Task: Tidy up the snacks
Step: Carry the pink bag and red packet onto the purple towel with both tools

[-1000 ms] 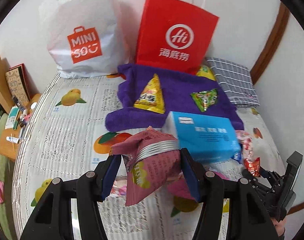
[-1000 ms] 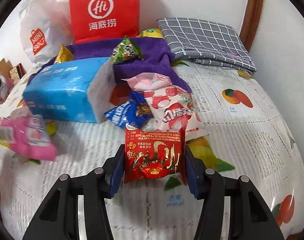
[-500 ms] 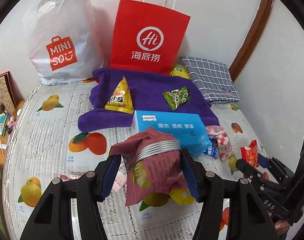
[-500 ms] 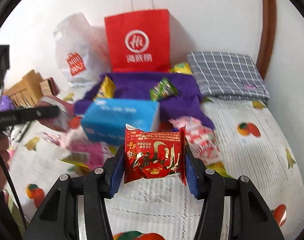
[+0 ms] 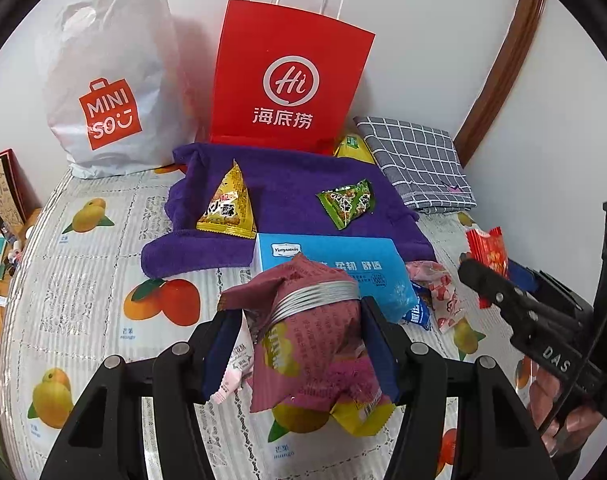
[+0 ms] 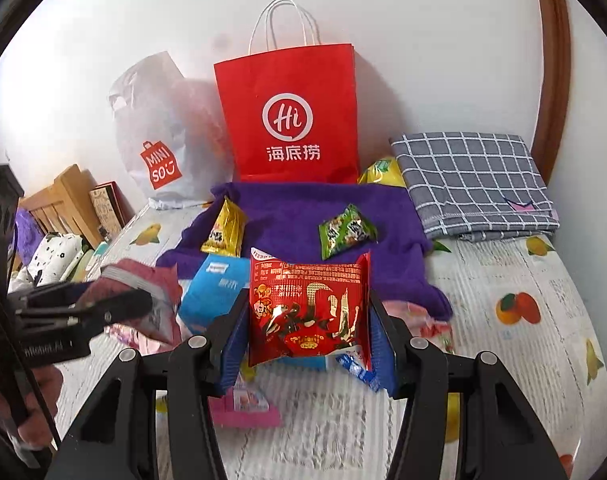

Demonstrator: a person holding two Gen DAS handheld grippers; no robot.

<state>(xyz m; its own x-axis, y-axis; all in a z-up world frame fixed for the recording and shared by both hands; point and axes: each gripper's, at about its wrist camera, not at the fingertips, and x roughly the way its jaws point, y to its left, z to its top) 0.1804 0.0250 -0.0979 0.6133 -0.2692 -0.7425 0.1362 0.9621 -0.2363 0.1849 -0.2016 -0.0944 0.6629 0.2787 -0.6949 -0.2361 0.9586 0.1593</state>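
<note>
A maroon snack packet (image 5: 307, 332) is held by the left claw (image 5: 299, 344), a red foil packet (image 6: 309, 308) by the right claw (image 6: 307, 320), above the bed (image 6: 503, 320). Both are judged light, crinkly, slippery; mid-body grips suit. Beyond, the purple towel (image 5: 295, 184) is seen.

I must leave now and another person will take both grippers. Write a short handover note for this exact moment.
Left gripper: shut on a maroon snack packet, held above the table.
Right gripper: shut on a red snack packet, also in the air.
On the purple towel: a yellow packet and a green packet, apart from each other.
In front of the towel: a blue tissue box, with loose pink-and-white and blue packets beside it.
At the back wall: a red paper bag and a white plastic bag.
Done: two packets on the towel. Left: set down the two held packets, then sort the loose ones.
</note>
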